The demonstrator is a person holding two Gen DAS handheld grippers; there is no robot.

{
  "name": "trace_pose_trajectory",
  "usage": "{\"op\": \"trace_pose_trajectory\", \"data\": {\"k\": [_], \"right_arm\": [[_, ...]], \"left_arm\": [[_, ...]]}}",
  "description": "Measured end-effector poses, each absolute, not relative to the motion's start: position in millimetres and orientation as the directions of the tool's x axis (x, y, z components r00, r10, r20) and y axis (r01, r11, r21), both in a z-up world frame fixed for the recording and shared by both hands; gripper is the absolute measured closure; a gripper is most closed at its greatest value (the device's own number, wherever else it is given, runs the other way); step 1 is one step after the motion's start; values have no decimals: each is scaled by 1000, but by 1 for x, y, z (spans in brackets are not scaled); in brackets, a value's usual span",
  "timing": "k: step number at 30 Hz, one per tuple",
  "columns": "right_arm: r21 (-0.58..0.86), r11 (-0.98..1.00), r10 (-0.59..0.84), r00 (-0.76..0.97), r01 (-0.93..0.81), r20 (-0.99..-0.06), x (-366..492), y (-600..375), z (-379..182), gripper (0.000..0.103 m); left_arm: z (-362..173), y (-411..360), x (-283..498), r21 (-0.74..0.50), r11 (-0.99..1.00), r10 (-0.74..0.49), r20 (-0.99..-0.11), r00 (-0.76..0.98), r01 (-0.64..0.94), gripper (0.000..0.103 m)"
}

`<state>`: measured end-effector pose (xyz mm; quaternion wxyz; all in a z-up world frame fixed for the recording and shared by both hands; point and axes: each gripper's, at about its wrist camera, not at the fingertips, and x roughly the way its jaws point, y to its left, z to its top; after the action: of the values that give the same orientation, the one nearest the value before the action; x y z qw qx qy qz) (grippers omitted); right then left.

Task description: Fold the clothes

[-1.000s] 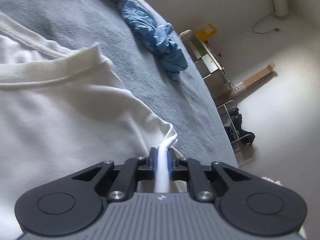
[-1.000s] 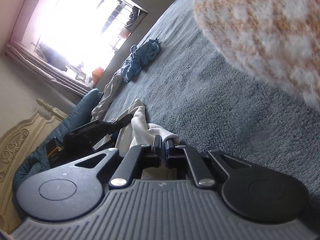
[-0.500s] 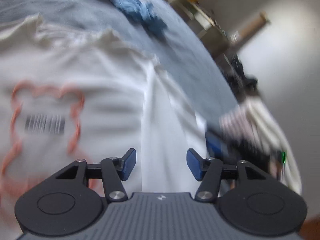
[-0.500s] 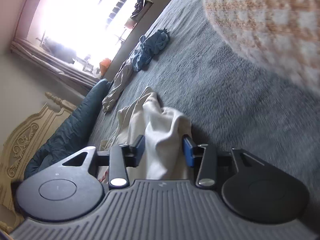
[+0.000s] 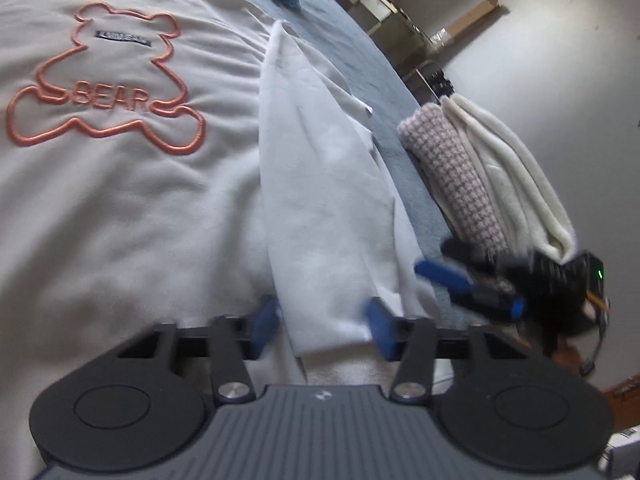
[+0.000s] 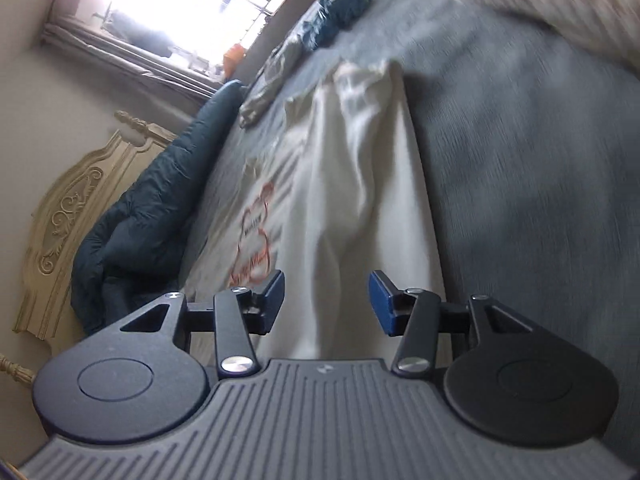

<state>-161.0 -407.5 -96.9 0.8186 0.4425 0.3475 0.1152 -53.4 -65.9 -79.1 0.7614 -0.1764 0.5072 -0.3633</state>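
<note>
A cream sweatshirt with an orange bear outline and the word BEAR lies flat on the grey bed cover. Its sleeve is folded lengthwise along the right side. My left gripper hovers over the sleeve's near end. Its jaws are closing, the cloth lies between the blue pads, and they do not press it. To its right my right gripper shows blurred. In the right wrist view the right gripper is above the sweatshirt, jaws opening, nothing gripped.
A stack of folded clothes sits at the bed's right edge. A crumpled blue garment and a grey one lie farther up the bed. A dark duvet rests against the carved headboard. A checked knit fills the top right.
Both grippers let go of the white cloth and drew back along the bed. The sleeve now lies folded over the sweatshirt, and the bear print has come into view.
</note>
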Motion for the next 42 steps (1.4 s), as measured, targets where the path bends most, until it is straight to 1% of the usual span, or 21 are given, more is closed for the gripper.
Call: {"op": "trace_pose_trajectory", "data": {"k": [3, 6, 7, 8, 12, 13, 14, 16, 17, 18, 20, 23, 25, 26, 28, 31, 33, 35, 38, 40, 42], "right_arm": [[825, 549, 501, 736, 137, -456, -171, -402, -103, 57], [834, 536, 501, 744, 135, -443, -175, -395, -103, 57], [838, 529, 506, 743, 134, -439, -176, -393, -104, 57], [842, 523, 512, 741, 133, -435, -177, -390, -106, 57], [853, 507, 536, 730, 124, -425, -179, -375, -110, 57], [855, 505, 544, 725, 119, -422, -180, -371, -109, 57], [852, 511, 547, 722, 113, -424, -182, -366, -107, 57], [841, 532, 548, 717, 100, -431, -185, -358, -102, 57], [836, 541, 547, 718, 91, -431, -188, -355, -100, 57], [832, 548, 543, 719, 89, -434, -190, -352, -98, 57], [819, 567, 540, 713, 85, -448, -194, -345, -97, 57], [795, 603, 532, 712, 60, -457, -203, -333, -93, 57], [740, 673, 505, 733, -4, -456, -215, -322, -84, 57], [680, 732, 474, 751, -45, -460, -223, -314, -77, 57], [518, 846, 404, 784, -124, -472, -239, -295, -67, 57], [271, 941, 314, 821, -203, -476, -257, -269, -64, 57], [172, 960, 280, 820, -223, -499, -257, -256, -70, 58], [109, 969, 247, 819, -223, -519, -254, -245, -75, 59], [58, 981, 186, 832, -184, -523, -250, -238, -83, 61], [44, 989, 145, 843, -143, -518, -252, -234, -85, 65], [52, 992, 126, 848, -116, -514, -253, -236, -88, 66]], "left_arm": [[-77, -47, -51, -712, 636, -771, -585, 249, 296, 96], [-88, -33, -46, -724, 650, -759, -603, 246, 233, 95], [-95, -30, -45, -735, 646, -762, -605, 230, 206, 90], [-99, -27, -45, -751, 634, -771, -595, 228, 185, 89], [-102, -21, -48, -780, 600, -796, -557, 238, 177, 76], [-101, -21, -49, -784, 594, -800, -551, 236, 182, 71], [-101, -21, -50, -787, 587, -805, -544, 235, 189, 69], [-97, -23, -53, -790, 572, -818, -528, 229, 221, 57], [-95, -22, -58, -786, 569, -821, -525, 227, 241, 55], [-93, -23, -61, -777, 572, -819, -527, 225, 262, 50], [-90, -23, -68, -758, 583, -812, -537, 230, 291, 49], [-82, -19, -80, -709, 614, -789, -549, 276, 347, 48], [-73, -14, -93, -650, 641, -767, -554, 323, 408, 44], [-68, -13, -102, -603, 657, -753, -557, 351, 453, 43], [-58, -13, -121, -489, 683, -722, -564, 401, 543, 36], [-54, -23, -154, -298, 695, -681, -568, 463, 655, 35], [-58, -31, -171, -218, 694, -663, -566, 491, 686, 35], [-63, -37, -177, -187, 707, -646, -563, 516, 682, 35], [-68, -42, -178, -190, 728, -635, -549, 544, 658, 39], [-69, -44, -178, -181, 748, -620, -534, 575, 638, 41], [-73, -47, -177, -161, 764, -601, -531, 597, 625, 41]]}}
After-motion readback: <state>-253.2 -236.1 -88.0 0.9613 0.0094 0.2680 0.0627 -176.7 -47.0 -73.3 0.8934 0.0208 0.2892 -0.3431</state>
